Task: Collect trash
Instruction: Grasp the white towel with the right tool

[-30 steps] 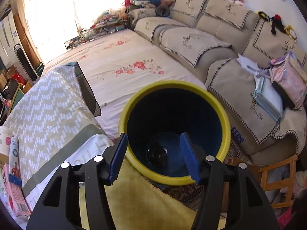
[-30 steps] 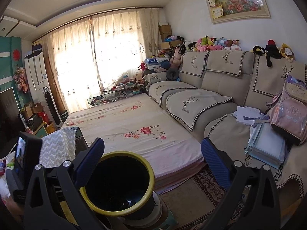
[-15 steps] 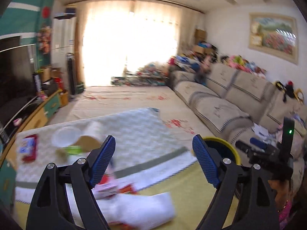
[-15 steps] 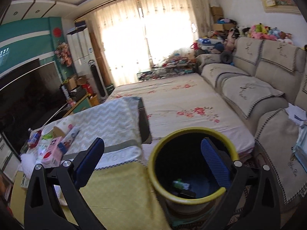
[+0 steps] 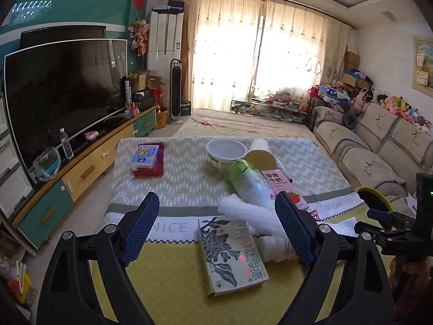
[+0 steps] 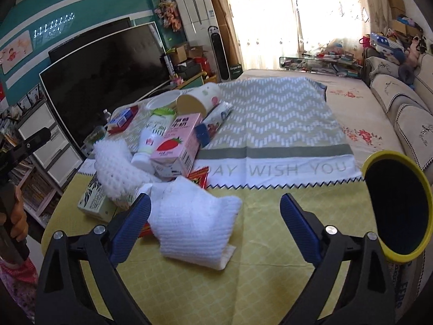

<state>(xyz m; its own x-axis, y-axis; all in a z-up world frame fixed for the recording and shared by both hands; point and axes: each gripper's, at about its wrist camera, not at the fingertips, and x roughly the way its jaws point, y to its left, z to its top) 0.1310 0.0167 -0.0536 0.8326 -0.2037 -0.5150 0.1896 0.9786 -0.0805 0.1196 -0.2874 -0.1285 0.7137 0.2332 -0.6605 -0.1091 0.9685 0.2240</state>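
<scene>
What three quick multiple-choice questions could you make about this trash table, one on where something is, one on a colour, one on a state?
1. Where is the bin? A. right of the table B. on the TV stand C. on the sofa
2. The bin's rim colour? A. red B. yellow C. white
3. The paper cup is: A. upright B. stacked in the bowl C. lying on its side

Answers: A, it stands off the tablecloth's right edge; B, the rim is yellow; C, its round end faces the camera.
</scene>
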